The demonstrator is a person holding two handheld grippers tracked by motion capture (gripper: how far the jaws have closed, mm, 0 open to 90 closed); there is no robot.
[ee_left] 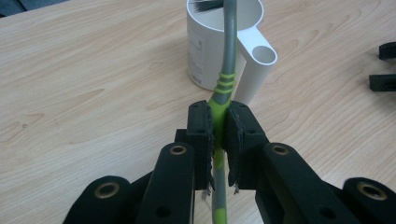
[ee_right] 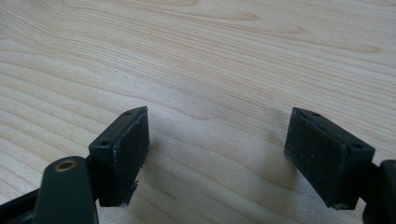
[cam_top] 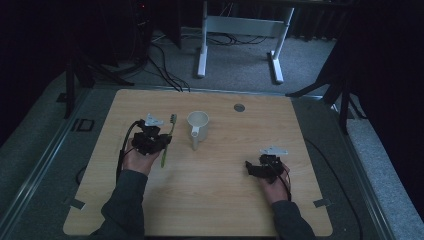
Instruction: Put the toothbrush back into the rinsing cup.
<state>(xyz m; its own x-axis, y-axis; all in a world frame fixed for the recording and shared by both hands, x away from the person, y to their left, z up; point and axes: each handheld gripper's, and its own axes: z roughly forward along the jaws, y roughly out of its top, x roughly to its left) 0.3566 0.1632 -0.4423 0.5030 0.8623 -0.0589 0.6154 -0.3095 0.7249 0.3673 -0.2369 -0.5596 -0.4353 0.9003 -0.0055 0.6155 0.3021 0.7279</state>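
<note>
Over on the left, the left gripper [cam_top: 159, 140] is clamping a green and grey toothbrush [cam_top: 168, 138] by its handle, the bristle end reaching toward the white cup [cam_top: 198, 128] standing just beside it mid-table [cam_top: 215, 200]. Well apart on the right, the right gripper [cam_top: 251, 167] is resting low over bare wood, jaws gaping wide, gripping nothing.
</note>
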